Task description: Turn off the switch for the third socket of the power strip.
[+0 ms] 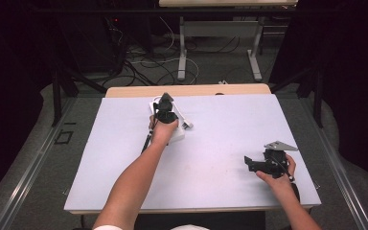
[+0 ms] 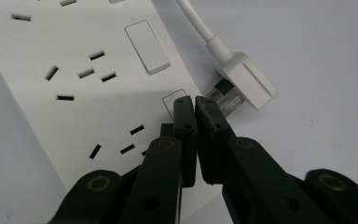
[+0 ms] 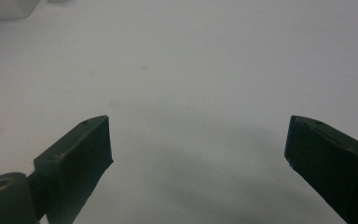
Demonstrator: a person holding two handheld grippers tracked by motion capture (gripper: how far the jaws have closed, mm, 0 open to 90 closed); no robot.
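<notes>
Right gripper (image 1: 247, 164) — near edge, jaws spread wide over bare table (image 3: 191, 60), grasping nothing. Left gripper (image 2: 196, 100) — mid-table, jaws clenched empty, tips on white power strip (image 2: 51, 51) beside its switch. Beyond: plug (image 2: 247, 84), loose. Likely rigid, light, slick — grip plug's flat sides.

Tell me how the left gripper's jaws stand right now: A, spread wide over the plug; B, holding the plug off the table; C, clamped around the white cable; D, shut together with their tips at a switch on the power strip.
D: in the left gripper view the left gripper has its jaws pressed together, tips at a small rocker switch on the white power strip, with the plug lying free beside them.
</notes>
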